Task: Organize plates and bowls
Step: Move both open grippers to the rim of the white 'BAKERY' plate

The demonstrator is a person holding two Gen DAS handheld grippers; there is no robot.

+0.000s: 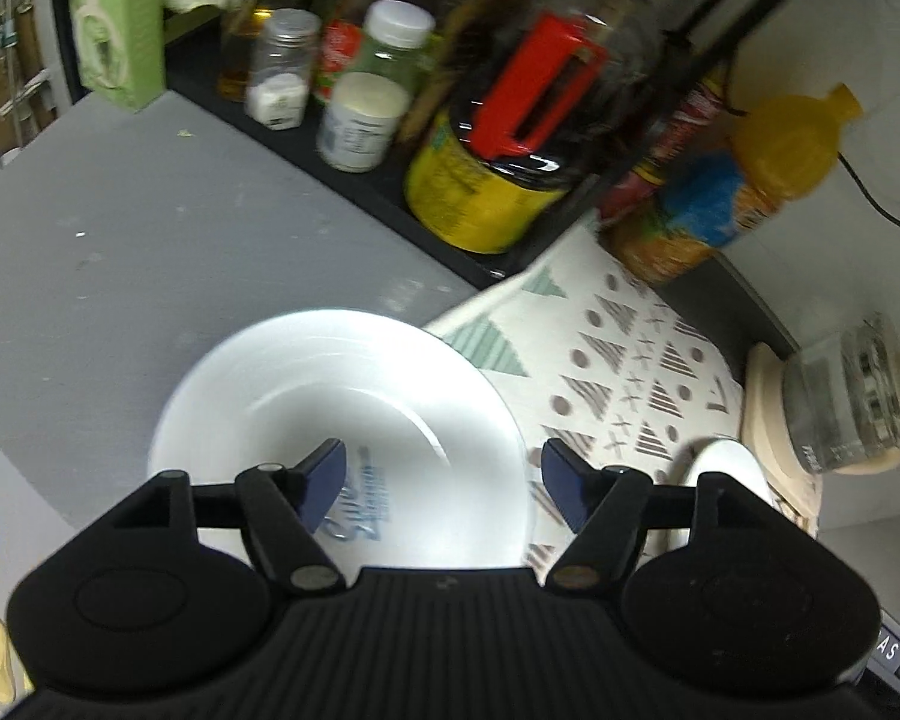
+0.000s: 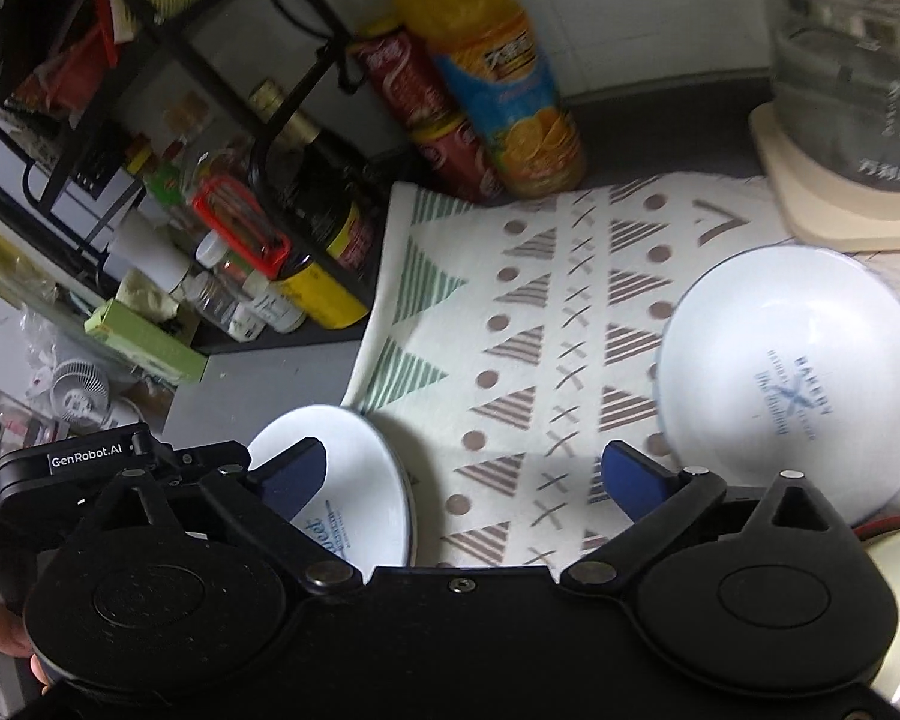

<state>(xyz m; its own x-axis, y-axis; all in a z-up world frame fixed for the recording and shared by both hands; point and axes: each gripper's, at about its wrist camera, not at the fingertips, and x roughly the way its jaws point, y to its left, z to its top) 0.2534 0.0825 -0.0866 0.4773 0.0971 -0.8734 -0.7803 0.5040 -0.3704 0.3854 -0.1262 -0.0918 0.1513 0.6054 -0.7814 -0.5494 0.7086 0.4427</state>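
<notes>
Both grippers, left (image 1: 443, 489) and right (image 2: 465, 483), have fingers apart, holding nothing. One bowl (image 1: 342, 438) sits mouth up, half on the table (image 1: 120, 252), half on the mat (image 1: 618, 360). The other bowl (image 2: 792, 384) is tilted, near the kettle (image 2: 852, 60). Round, no long axis. A glancing pinch on either rim could tip or skid it.
</notes>
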